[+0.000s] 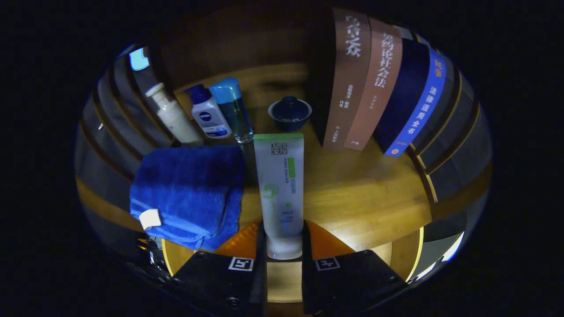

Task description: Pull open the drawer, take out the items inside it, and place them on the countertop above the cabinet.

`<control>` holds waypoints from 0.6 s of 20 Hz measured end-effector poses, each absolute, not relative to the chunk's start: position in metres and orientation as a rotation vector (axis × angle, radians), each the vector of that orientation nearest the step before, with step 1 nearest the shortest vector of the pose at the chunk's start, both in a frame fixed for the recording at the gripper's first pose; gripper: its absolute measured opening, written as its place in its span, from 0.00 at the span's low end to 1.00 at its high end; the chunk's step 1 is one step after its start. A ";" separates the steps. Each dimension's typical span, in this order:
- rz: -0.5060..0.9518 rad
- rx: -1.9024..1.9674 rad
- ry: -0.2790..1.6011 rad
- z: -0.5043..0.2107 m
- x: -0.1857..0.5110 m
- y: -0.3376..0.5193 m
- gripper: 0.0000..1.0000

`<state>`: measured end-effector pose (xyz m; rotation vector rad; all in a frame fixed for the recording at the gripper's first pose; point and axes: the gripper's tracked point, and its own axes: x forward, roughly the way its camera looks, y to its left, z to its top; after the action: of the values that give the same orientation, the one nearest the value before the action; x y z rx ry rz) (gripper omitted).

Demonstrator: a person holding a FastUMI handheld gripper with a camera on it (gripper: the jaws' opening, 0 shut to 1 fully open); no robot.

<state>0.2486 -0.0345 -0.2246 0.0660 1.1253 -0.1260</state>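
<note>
pinching tube (pixel 280 185) between fingers (pixel 260 246) (cap end).

wooden countertop (pixel 365 198), warm light | slatted dark wall panels (pixel 454 132) either side | dim surroundings

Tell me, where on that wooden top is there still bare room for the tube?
The gripper is shut on the tube. Bare countertop lies right of it, before the books. Left is crowded: blue towel, three bottles; a lidded cup stands beyond.

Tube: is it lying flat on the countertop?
No, the tube stands cap down, clamped between the gripper fingers, beside the blue towel.
</note>
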 end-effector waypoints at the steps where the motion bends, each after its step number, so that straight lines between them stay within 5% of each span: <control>1: -0.132 0.067 1.143 -0.232 0.249 -0.035 0.36; 6: -0.164 0.039 1.156 -0.241 0.254 -0.042 0.35; 12: -0.153 0.044 1.150 -0.243 0.254 -0.039 0.68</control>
<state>0.2538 -0.0395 -0.2426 0.0441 1.1504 -0.1530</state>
